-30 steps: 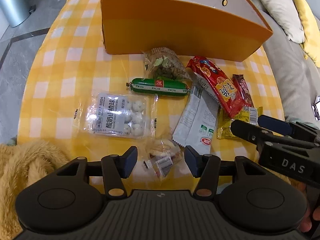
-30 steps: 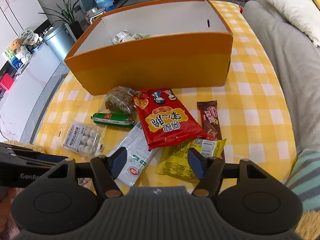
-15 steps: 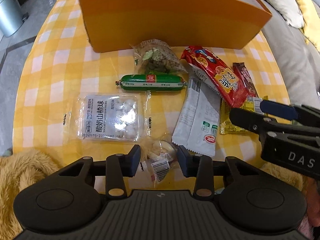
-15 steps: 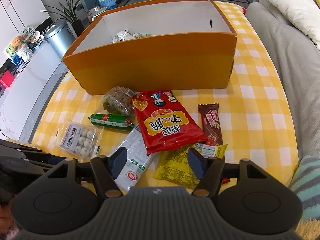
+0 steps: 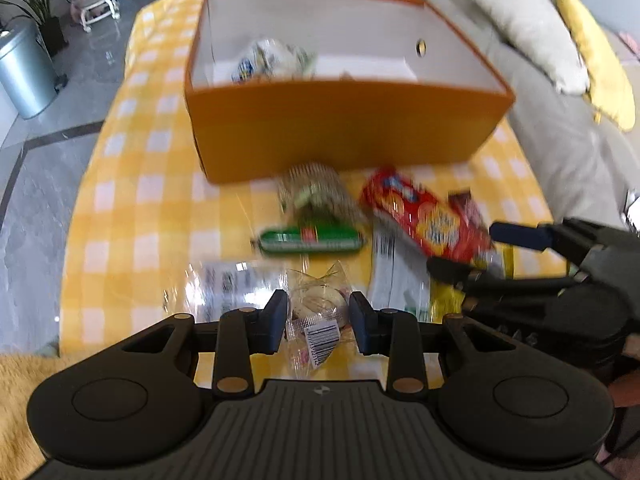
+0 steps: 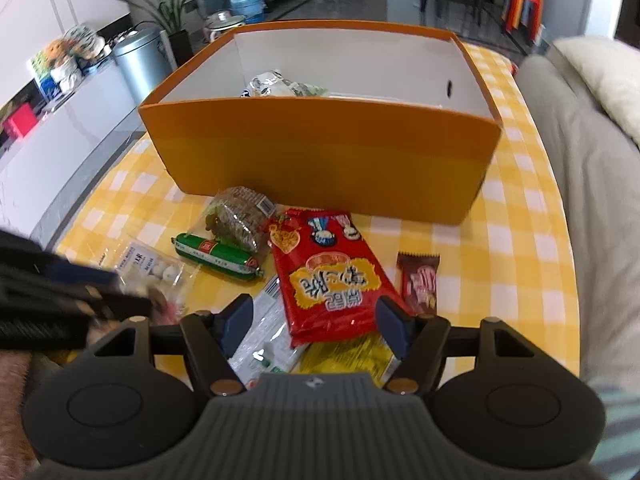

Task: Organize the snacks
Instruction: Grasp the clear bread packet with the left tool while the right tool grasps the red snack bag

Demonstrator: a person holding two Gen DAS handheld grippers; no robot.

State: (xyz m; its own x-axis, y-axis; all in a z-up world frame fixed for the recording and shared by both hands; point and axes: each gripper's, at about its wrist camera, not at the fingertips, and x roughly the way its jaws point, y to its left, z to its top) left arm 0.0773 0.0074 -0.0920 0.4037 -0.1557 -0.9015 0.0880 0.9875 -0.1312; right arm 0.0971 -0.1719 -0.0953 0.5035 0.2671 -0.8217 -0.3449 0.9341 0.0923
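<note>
My left gripper (image 5: 319,320) holds a small clear packet with a pale pastry and a barcode label (image 5: 320,308); its jaws are closing and the pads press on the packet's sides, a little above the yellow checked cloth. The orange box (image 5: 344,136) stands behind, with a few wrapped snacks inside. My right gripper (image 6: 316,320) hovers over the red snack bag (image 6: 328,276) and a yellow packet (image 6: 352,356); its jaws are opening and grip nothing. On the cloth also lie a green sausage (image 6: 218,256), a packet of white balls (image 6: 156,270), a brown bar (image 6: 418,282) and a white packet (image 6: 268,340).
A clear bag of dark greens (image 6: 240,220) lies against the box's front wall. A grey sofa (image 6: 592,184) with cushions runs along the table's right side. A metal bin (image 5: 24,76) stands on the floor at the left. A fuzzy yellow throw (image 5: 20,376) lies at the near-left corner.
My left jaws closed onto the clear pastry packet and rose with it, and the view tipped up to show the box's inside. My right jaws widened slightly and rolled a little.
</note>
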